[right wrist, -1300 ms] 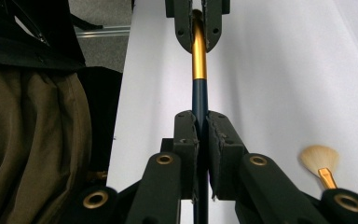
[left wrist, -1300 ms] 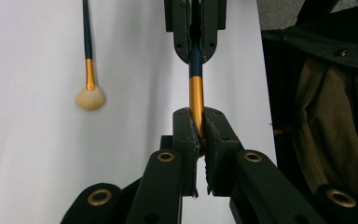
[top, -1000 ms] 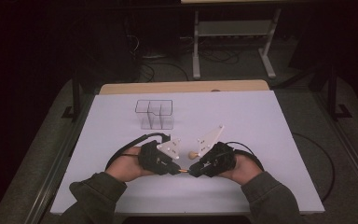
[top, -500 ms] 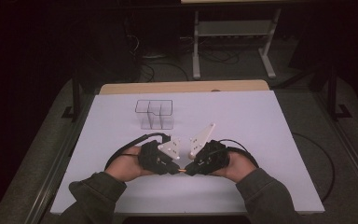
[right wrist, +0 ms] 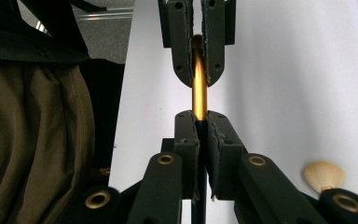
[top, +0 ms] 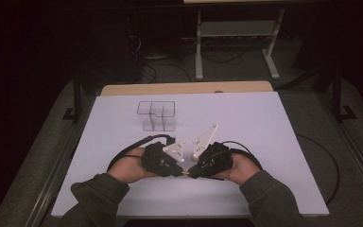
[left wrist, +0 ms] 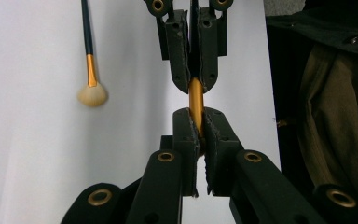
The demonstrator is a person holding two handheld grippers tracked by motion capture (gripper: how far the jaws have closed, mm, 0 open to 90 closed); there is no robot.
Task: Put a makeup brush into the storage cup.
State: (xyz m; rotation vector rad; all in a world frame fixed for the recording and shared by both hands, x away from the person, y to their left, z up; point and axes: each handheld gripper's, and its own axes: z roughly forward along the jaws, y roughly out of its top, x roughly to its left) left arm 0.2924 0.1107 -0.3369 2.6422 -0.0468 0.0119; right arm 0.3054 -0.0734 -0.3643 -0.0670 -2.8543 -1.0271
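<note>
Two grippers meet nose to nose near the table's (top: 264, 123) front edge. The left gripper (left wrist: 199, 122) clamps a gold-banded brush (left wrist: 196, 100), and the right gripper (right wrist: 199, 122), jaws just closed, grips it too, suggesting a handover.

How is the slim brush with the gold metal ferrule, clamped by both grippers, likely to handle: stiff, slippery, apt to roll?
The slim brush with the gold metal ferrule spans straight between the left gripper and right gripper, so probably stiff. The glossy ferrule looks smooth, so it may slip or twist in the pads. Being thin and round, it would probably roll if set on the white table.
</note>
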